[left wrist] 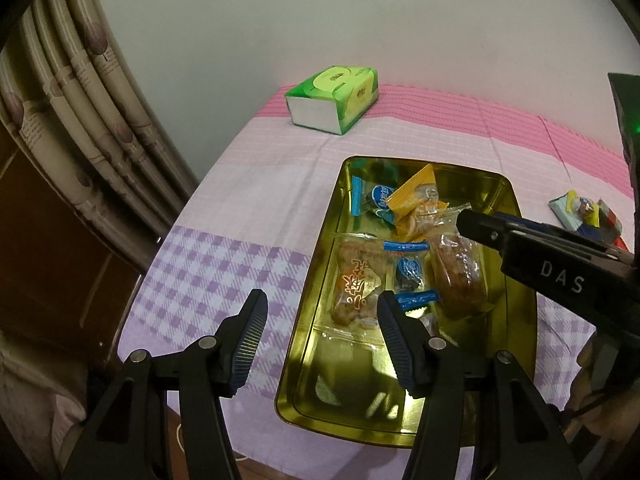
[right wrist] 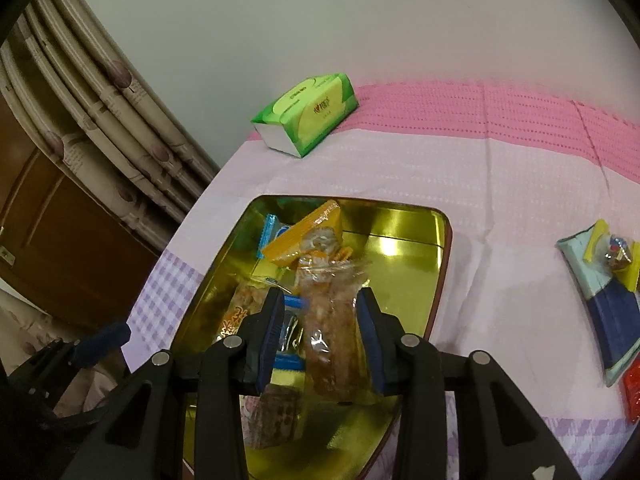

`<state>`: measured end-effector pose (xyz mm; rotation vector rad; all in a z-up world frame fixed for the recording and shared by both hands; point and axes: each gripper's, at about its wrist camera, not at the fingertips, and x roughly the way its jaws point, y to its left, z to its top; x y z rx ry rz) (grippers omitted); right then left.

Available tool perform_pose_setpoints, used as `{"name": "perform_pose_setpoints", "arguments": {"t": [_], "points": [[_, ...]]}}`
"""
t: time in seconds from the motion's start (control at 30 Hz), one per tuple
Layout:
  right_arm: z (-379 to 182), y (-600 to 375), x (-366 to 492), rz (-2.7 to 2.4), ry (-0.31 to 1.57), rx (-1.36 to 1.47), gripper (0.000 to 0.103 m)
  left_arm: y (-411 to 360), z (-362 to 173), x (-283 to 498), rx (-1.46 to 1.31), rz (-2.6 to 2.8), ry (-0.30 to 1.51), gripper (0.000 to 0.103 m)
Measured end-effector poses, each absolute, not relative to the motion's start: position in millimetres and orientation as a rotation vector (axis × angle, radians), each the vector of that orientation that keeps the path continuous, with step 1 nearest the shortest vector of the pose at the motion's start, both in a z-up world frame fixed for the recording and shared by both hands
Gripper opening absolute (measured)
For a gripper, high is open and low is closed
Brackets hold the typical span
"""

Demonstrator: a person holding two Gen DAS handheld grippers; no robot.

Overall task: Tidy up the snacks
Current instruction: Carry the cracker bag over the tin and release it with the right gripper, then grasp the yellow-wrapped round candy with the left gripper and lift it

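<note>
A gold tin tray (left wrist: 320,392) (right wrist: 412,240) lies on the cloth and holds several wrapped snacks: blue candies (left wrist: 408,270), an orange packet (left wrist: 414,194) and a clear-wrapped pastry (left wrist: 356,284). My left gripper (left wrist: 322,336) is open and empty over the tray's left rim. My right gripper (right wrist: 322,332) is open over the tray, its pads (right wrist: 370,344) standing apart on both sides of a clear-wrapped brown cake (right wrist: 334,344), which also shows in the left wrist view (left wrist: 460,276). The right gripper reaches in from the right in the left wrist view (left wrist: 480,228).
A green tissue box (left wrist: 334,98) (right wrist: 306,118) stands at the table's far edge. A small pile of snacks (left wrist: 588,212) (right wrist: 608,280) lies on the cloth to the right. Curtains (left wrist: 80,120) and a wooden cabinet stand to the left past the table edge.
</note>
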<state>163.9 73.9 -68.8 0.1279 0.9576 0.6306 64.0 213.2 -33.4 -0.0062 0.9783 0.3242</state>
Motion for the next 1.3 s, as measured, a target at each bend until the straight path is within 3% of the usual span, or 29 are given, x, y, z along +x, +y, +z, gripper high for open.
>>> {"name": "perform_pose_setpoints", "arguments": {"t": [0.63, 0.73, 1.07, 1.3], "points": [[-48, 27, 117, 0.655, 0.848, 0.181, 0.038, 209, -36, 64, 0.018, 0.323, 0.983, 0.061], [-45, -7, 93, 0.619, 0.800, 0.136, 0.044, 207, -36, 63, 0.029, 0.317, 0.982, 0.061], [-72, -166, 50, 0.261, 0.805, -0.006, 0.043, 174, -25, 55, 0.134, 0.195, 0.931, 0.061], [-94, -261, 42, 0.074, 0.828, 0.004, 0.044, 121, -15, 60, 0.124, -0.061, 0.999, 0.061]]}}
